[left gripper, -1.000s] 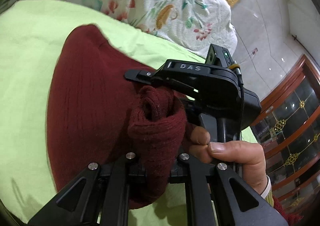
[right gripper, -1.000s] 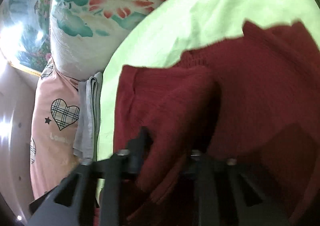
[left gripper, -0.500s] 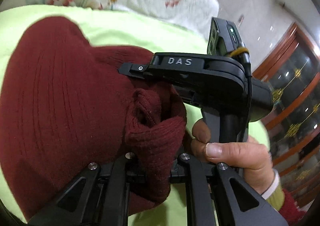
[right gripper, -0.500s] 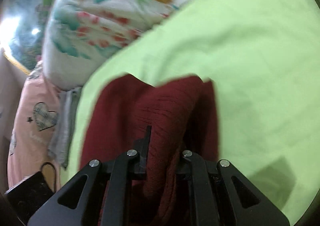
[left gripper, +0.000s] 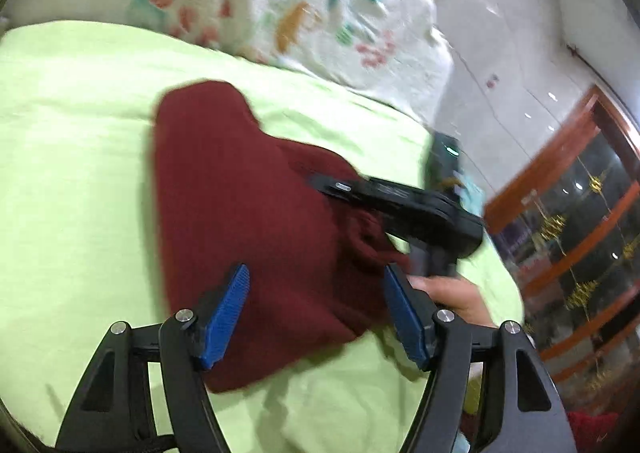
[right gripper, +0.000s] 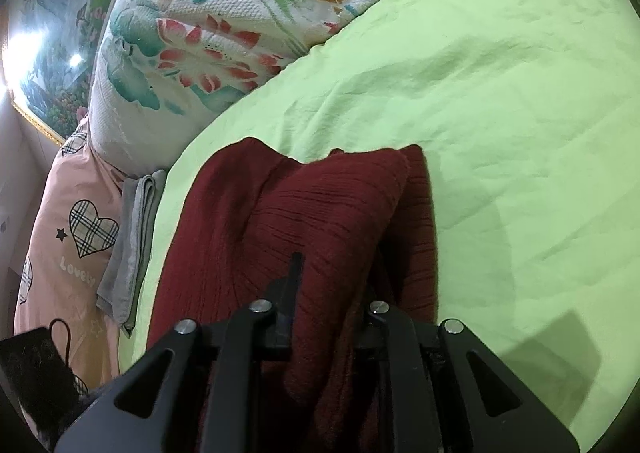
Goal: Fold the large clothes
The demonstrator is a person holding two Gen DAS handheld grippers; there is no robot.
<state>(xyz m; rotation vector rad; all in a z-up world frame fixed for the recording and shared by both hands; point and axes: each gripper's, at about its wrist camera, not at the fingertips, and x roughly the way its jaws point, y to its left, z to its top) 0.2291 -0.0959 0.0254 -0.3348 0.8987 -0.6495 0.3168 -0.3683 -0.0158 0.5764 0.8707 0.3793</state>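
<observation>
Sweater (right gripper: 288, 221) laid on bed sheet (right gripper: 500, 113).
Quilt (right gripper: 208, 33) piled behind; folded cloth (right gripper: 132, 245) wedged left, beside pillow (right gripper: 68, 237).

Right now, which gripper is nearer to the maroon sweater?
Right. The right gripper is clamped on a bunched fold of the maroon sweater. The left gripper has just opened; its blue pads stand apart above the sweater, not pressing it.

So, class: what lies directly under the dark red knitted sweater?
The dark red knitted sweater lies on a light green bedsheet, which shows all around it. What the sheet covers cannot be seen. The right gripper pinches one bunched fold.
</observation>
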